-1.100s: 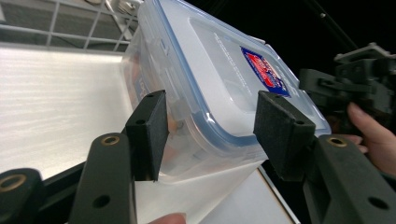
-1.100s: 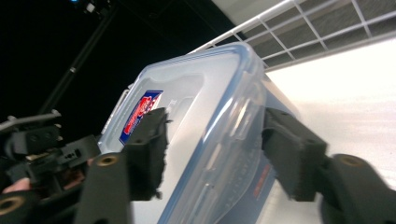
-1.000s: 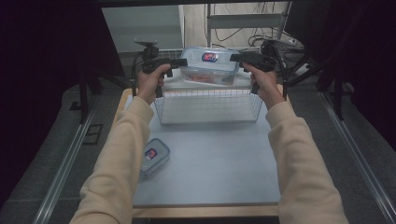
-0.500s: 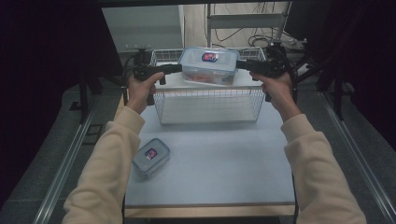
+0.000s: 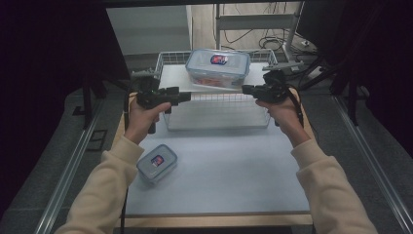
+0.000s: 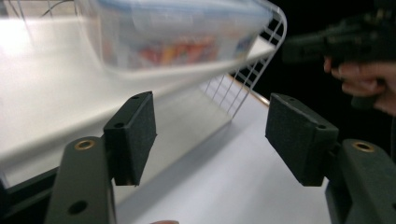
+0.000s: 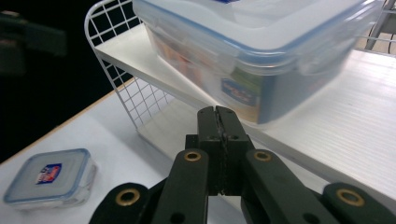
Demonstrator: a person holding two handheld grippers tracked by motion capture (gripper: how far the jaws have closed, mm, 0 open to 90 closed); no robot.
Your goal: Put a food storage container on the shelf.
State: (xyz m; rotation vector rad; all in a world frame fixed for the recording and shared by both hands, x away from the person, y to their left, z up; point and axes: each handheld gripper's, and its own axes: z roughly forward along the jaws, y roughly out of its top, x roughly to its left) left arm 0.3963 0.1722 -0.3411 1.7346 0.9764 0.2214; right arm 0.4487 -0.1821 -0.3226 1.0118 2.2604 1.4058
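Both grippers hold nothing, left gripper (image 5: 186, 96) jaws just widened, right gripper (image 5: 246, 89) just snapped shut, with the big container (image 5: 217, 67) sitting on the wire rack's (image 5: 219, 105) top shelf between them, so I'd reopen the right before squeezing both ends evenly

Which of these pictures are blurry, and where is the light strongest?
Left gripper view: large container motion-blurred, shelf glaring white at left. Right gripper view: container's right end smeared, small container sharper. High view: dark surroundings, table evenly lit.
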